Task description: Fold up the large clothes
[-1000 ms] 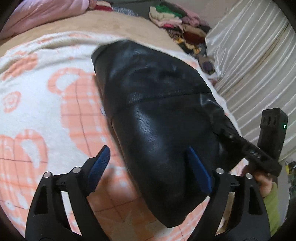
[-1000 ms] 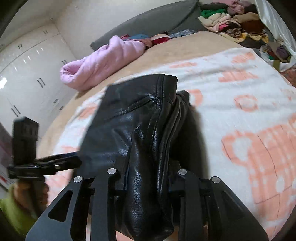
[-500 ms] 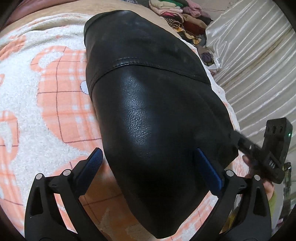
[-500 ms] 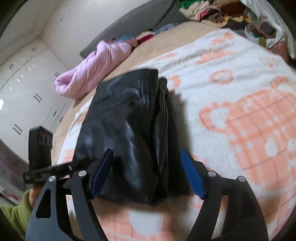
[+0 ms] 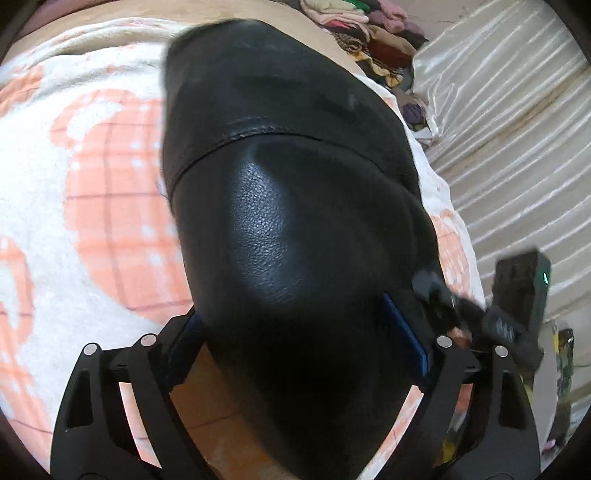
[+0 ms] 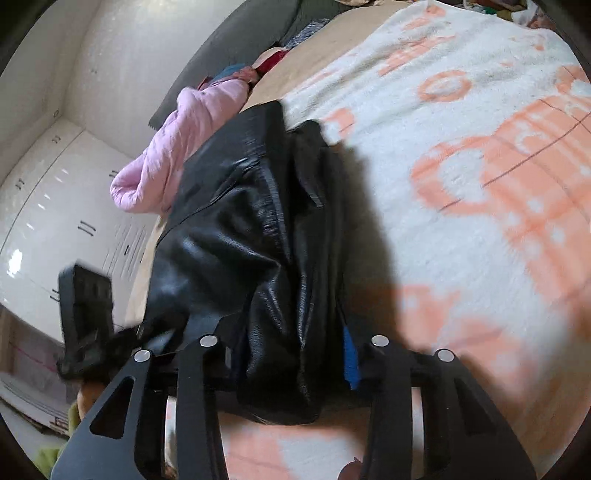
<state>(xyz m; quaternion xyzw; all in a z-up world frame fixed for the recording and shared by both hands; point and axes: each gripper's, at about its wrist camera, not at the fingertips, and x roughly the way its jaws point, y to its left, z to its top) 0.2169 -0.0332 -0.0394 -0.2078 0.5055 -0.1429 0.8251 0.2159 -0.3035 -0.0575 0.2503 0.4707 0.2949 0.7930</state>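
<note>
In the left wrist view, we saw the black leather jacket [image 5: 295,229] lying folded into a thick bundle on the white and orange blanket [image 5: 74,206] that covered the bed, close to the blanket's right-hand edge. Our left gripper [image 5: 295,343] straddled the near end of the bundle with its jaws spread wide, having just drawn in a little. The blue pads [image 5: 406,332] sat at either side of the leather, but we could not tell whether they pressed on it. Beyond the jacket, a heap of assorted clothes [image 5: 369,29] lay at the bed's far corner, beside a pale satin curtain [image 5: 517,129]. Our right gripper [image 5: 480,314] showed blurred at the jacket's right side.

In the right wrist view, our right gripper [image 6: 291,354] had just been narrowing its jaws, and the creased near end of the jacket [image 6: 258,240] lay between them, bunched up against the fingers, so it looked clamped. A pink quilted garment [image 6: 184,147] lay past the jacket at the far edge of the bed, in front of white wardrobe doors [image 6: 55,206]. The left gripper [image 6: 88,306] appeared blurred at the jacket's left side.
</note>
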